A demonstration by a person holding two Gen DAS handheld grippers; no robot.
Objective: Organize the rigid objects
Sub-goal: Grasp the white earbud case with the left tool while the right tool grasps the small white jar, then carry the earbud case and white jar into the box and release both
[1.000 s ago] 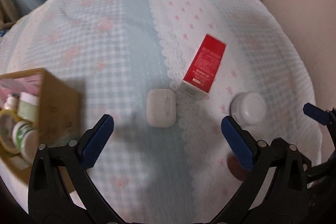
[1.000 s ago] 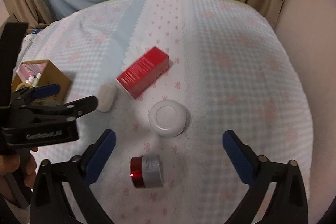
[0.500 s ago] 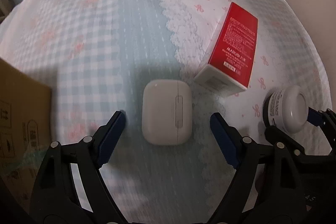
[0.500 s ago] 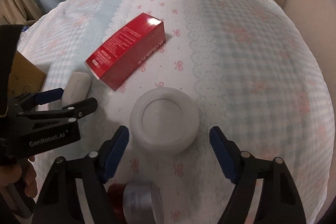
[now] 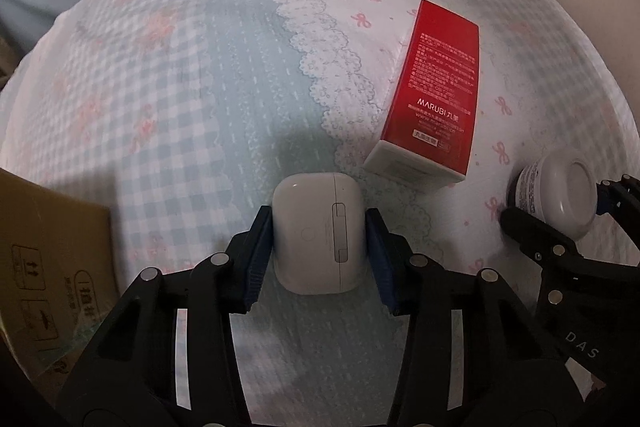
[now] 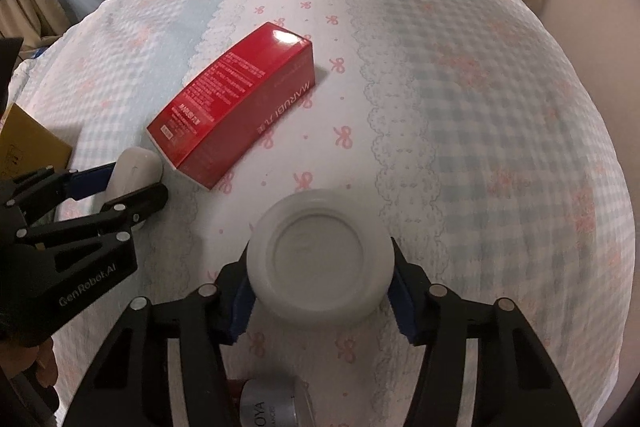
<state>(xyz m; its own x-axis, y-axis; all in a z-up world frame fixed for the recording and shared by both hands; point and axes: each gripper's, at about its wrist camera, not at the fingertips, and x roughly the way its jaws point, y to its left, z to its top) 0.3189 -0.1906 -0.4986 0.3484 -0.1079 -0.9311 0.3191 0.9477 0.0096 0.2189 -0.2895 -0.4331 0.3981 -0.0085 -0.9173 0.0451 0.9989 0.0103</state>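
Observation:
My left gripper (image 5: pixel 319 255) is shut on a white earbud case (image 5: pixel 319 231) that lies on the patterned cloth; both blue pads press its sides. It also shows in the right wrist view (image 6: pixel 134 171). My right gripper (image 6: pixel 320 297) is shut on a white round jar (image 6: pixel 319 271), seen lid-up, also in the left wrist view (image 5: pixel 560 195). A red MARUBI carton (image 6: pixel 236 103) lies flat between the two, also in the left wrist view (image 5: pixel 436 99).
A brown cardboard box (image 5: pixel 48 259) stands at the left, close to the left gripper. A small silver and red jar (image 6: pixel 272 405) lies on its side just below the right gripper. The cloth-covered surface (image 6: pixel 460 107) drops off at its curved edges.
Both grippers moved forward and down and closed: the left on the earbud case, the right on the white jar. Earlier both were open above these objects.

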